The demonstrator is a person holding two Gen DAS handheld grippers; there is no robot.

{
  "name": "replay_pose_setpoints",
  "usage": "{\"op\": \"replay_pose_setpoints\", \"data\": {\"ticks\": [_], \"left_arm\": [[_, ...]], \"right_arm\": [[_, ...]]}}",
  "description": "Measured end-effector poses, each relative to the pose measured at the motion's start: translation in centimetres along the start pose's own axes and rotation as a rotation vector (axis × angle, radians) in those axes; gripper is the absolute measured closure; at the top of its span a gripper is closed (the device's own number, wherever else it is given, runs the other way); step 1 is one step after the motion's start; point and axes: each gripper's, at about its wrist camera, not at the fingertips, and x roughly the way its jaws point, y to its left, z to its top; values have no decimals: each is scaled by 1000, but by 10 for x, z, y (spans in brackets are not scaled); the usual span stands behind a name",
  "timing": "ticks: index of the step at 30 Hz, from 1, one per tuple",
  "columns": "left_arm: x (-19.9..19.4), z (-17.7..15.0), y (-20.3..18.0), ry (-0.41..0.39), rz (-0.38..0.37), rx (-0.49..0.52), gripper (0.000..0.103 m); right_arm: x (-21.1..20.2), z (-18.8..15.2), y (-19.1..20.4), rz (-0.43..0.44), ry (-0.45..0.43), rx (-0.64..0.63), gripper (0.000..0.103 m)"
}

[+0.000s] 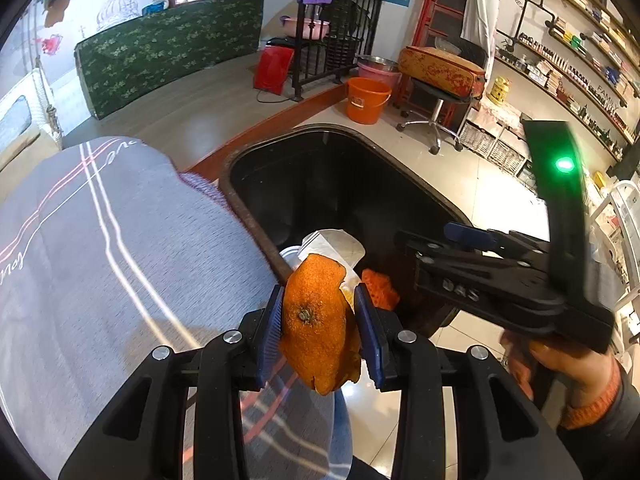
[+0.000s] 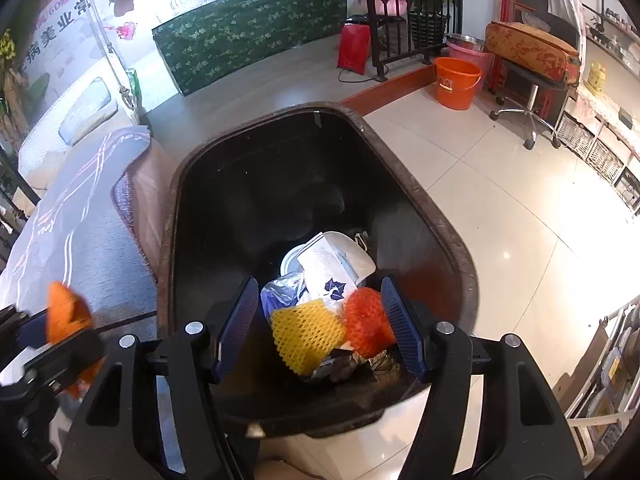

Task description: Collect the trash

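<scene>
Tiled shop floor surrounds a black bin (image 2: pixel 448 240) already holding foam nets (image 2: pixel 308 336) and wrappers. Left claw (image 1: pixel 318 316) is clamped on an orange peel (image 1: pixel 316 320), bin just ahead; right claw (image 2: pixel 320 320) gapes empty above it. Peel's drop remains.

My left gripper (image 1: pixel 319 322) pinched a curled piece of orange peel (image 1: pixel 316 320) between its blue ribbed pads (image 1: pixel 269 334), stem scar facing me. Beyond it stood the dark open trash bin (image 1: pixel 256 216), white paper wrapper (image 1: pixel 336 246) and orange foam net (image 1: pixel 380 286) lying inside. My right gripper (image 1: pixel 500 276) reached over the bin's rim, beside the grey striped cloth (image 1: pixel 100 260).
</scene>
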Motion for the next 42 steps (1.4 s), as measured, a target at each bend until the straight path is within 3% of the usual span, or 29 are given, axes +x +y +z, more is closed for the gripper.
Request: {"op": "replay_pose_setpoints", "data": {"ticks": [13, 29, 31, 33, 36, 42], "left_arm": [[43, 20, -23, 85, -38, 33, 68], [67, 29, -34, 135, -36, 54, 65], [69, 31, -36, 137, -33, 54, 62], [68, 32, -37, 129, -30, 55, 46], [62, 33, -36, 100, -32, 55, 34], [42, 32, -34, 50, -27, 39, 26]], "right_arm": [[-41, -3, -35, -20, -53, 62, 36], [-40, -6, -59, -57, -50, 116, 36], [-40, -6, -61, -59, -49, 122, 36], [-40, -6, -63, -63, -50, 125, 36], [-39, -5, -64, -69, -49, 129, 36], [-39, -5, -61, -83, -50, 131, 35]]}}
